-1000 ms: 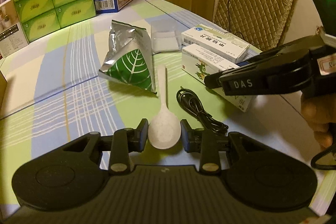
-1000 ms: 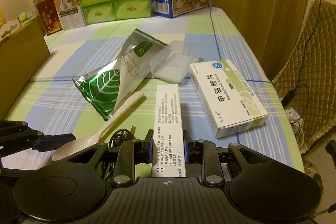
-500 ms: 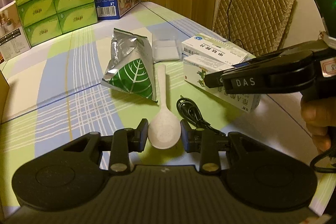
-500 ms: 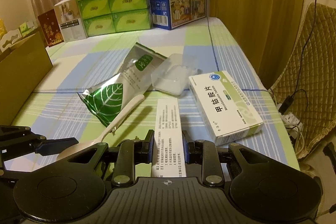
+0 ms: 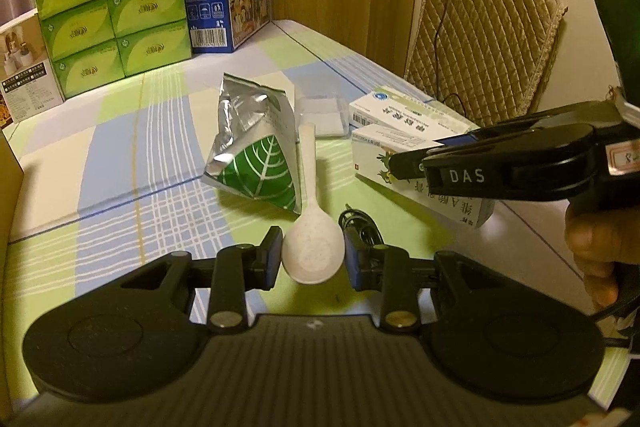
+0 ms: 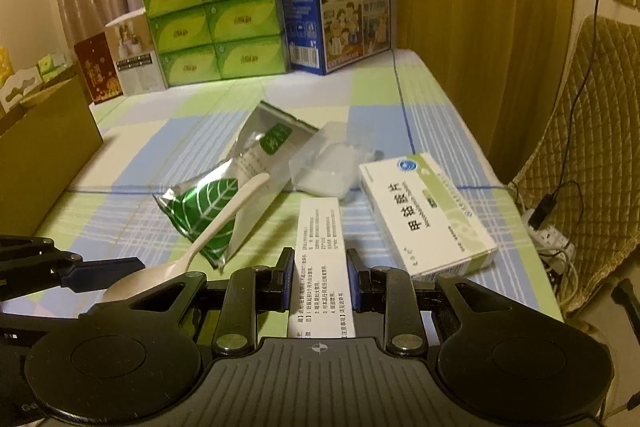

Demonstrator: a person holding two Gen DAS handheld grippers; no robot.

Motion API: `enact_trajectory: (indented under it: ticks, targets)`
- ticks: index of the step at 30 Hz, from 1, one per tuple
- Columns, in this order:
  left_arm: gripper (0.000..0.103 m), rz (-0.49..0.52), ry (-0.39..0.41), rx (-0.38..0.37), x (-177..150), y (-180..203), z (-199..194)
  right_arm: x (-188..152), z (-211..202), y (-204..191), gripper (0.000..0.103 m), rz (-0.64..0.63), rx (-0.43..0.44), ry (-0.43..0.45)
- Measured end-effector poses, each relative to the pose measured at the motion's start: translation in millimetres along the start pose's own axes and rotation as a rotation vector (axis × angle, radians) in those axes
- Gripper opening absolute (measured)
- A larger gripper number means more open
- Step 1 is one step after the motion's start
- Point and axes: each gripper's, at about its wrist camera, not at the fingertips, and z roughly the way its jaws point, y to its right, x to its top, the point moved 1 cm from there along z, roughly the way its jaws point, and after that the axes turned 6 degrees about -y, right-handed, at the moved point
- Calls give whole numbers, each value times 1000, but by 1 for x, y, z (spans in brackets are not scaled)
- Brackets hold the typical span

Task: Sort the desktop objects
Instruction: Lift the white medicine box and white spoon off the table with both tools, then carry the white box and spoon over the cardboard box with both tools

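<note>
Left hand-held gripper [image 5: 313, 255] clasping spoon [image 5: 310, 223], bare cloth [image 5: 112, 187] leftward

The right hand-held gripper [image 6: 318, 281] clamps a long white medicine box [image 6: 323, 259] above the checked table [image 6: 132, 167], with a second medicine box [image 6: 426, 213] just right and a white spoon [image 6: 188, 251] left

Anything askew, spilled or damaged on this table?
Nothing is spilled or broken. The crumpled silver foil pouch with a green leaf is open at the top and lies on its side, and the black cable sits in a loose tangle beside the white plastic spoon.
</note>
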Motion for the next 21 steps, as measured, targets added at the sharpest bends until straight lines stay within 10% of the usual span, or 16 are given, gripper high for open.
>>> enact_trajectory:
  ticks: [21]
  targets:
    - [27, -24, 81, 34, 17, -20, -57, 9, -62, -42, 23, -52, 5, 57]
